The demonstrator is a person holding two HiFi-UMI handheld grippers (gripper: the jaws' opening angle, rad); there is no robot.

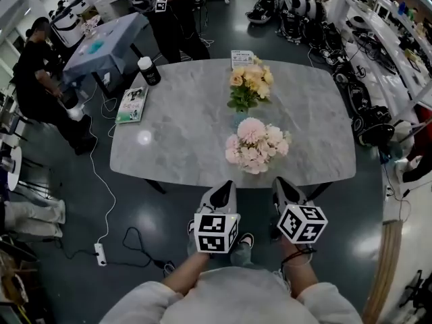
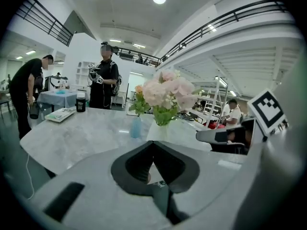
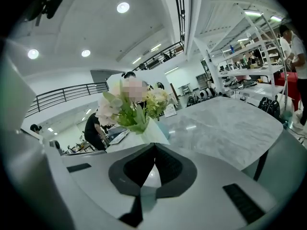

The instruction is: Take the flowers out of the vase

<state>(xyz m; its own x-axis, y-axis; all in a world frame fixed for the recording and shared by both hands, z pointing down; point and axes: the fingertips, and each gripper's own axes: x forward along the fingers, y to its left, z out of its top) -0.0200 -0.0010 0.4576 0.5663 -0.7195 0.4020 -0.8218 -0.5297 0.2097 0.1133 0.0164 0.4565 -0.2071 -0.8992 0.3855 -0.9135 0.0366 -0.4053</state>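
Left gripper and right gripper hovered at the bench edge, fingers pressed together and empty. The flowers stood in the vase just ahead, apparently awaiting approach.

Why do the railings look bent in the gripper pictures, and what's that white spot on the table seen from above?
Left gripper view: the wide-angle lens bows the balcony railing and darkens the corners. Head view: the white spot on the table is glare, probably a ceiling light's reflection. Right gripper view: the same bowing, and the ceiling lamp burns out white.
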